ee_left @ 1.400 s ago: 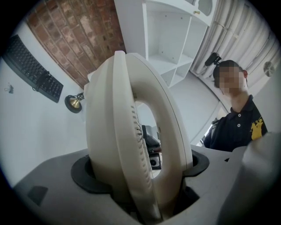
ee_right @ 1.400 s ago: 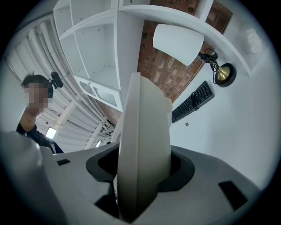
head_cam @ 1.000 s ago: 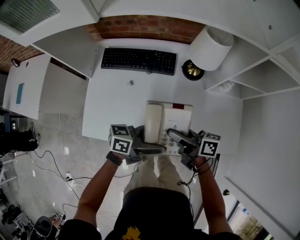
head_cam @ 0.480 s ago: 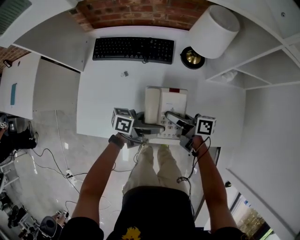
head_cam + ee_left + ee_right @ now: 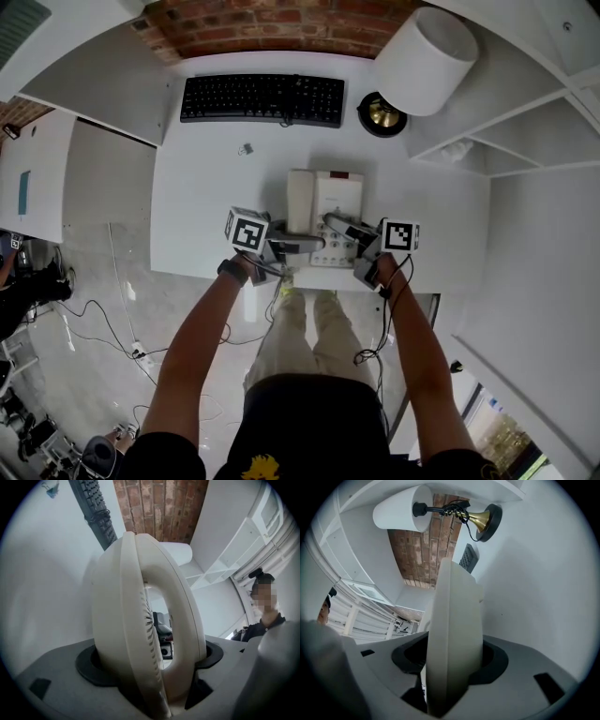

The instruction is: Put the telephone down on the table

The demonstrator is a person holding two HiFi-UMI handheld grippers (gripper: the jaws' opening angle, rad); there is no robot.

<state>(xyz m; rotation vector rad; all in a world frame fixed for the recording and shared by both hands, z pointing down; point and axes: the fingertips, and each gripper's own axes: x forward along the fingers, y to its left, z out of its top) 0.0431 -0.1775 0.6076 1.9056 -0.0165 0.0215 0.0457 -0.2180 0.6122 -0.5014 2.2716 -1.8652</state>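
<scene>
A cream telephone (image 5: 328, 199), its handset resting along its left side, is low over the near part of the white table (image 5: 206, 206); I cannot tell whether it touches. My left gripper (image 5: 302, 247) is shut on the phone's near left end, where the handset (image 5: 140, 620) fills the space between the jaws. My right gripper (image 5: 341, 229) is shut on the near right edge, and the phone's thin side (image 5: 454, 630) stands between its jaws. Both grippers come in from the table's near edge.
A black keyboard (image 5: 262, 99) lies at the table's far side, and a small clip (image 5: 246, 149) lies nearer. A lamp with a white shade (image 5: 427, 58) and brass base (image 5: 382, 113) stands far right. White shelves (image 5: 506, 141) rise on the right. A person (image 5: 267, 616) is in the background.
The telephone and both grippers have sunk together toward the table and moved a little farther in over it. The grip on both ends has stayed the same.
</scene>
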